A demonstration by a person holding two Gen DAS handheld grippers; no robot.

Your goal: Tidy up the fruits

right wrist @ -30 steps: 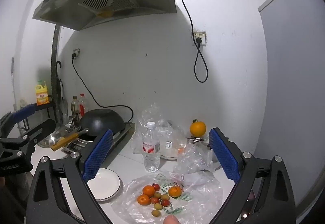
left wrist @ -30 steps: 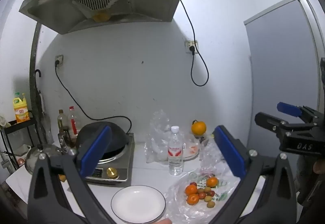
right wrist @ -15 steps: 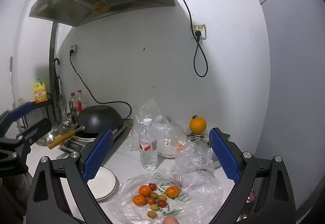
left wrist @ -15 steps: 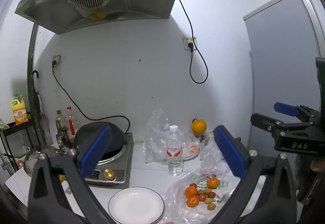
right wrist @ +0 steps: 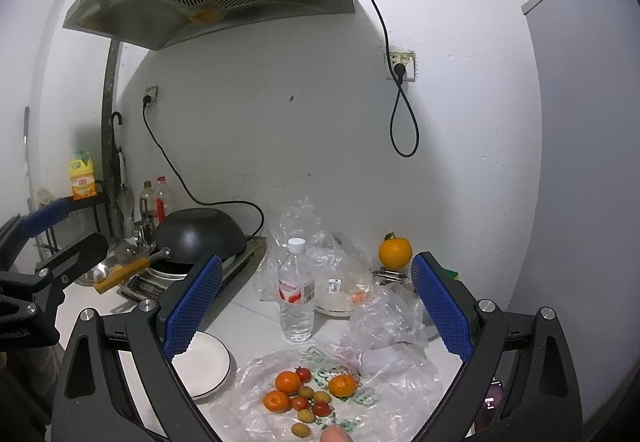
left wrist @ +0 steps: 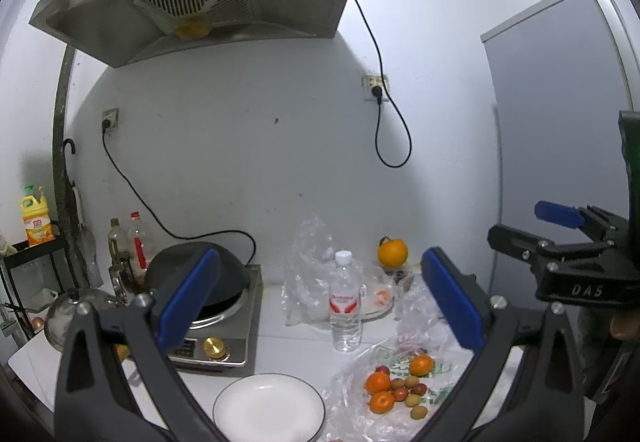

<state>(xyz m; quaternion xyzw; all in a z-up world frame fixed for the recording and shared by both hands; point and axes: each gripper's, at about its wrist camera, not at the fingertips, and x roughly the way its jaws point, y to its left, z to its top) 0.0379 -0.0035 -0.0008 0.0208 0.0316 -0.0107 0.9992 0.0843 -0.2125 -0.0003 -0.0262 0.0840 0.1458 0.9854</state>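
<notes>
I hold my left gripper (left wrist: 320, 306) and right gripper (right wrist: 316, 306) high, both spread wide and empty, to survey the counter — the fruits (right wrist: 308, 396) lie loose on a plastic bag (right wrist: 372, 402), the white plate (left wrist: 268, 408) just beside them, bare.

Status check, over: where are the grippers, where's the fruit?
Left gripper and right gripper open, empty, above counter. Fruits loose on plastic bag; white plate bare. Water bottle behind, not blocking.

Bare white countertop (right wrist: 256, 316) lies open between the empty white plate (right wrist: 208, 362) at near left and the clear plastic water bottle (right wrist: 296, 292). The bottle and crumpled clear plastic bags (right wrist: 384, 322) block the far side of the fruit pile on its plastic sheet (right wrist: 308, 396); a black wok (right wrist: 200, 238) on its cooker crowds the far left.
</notes>
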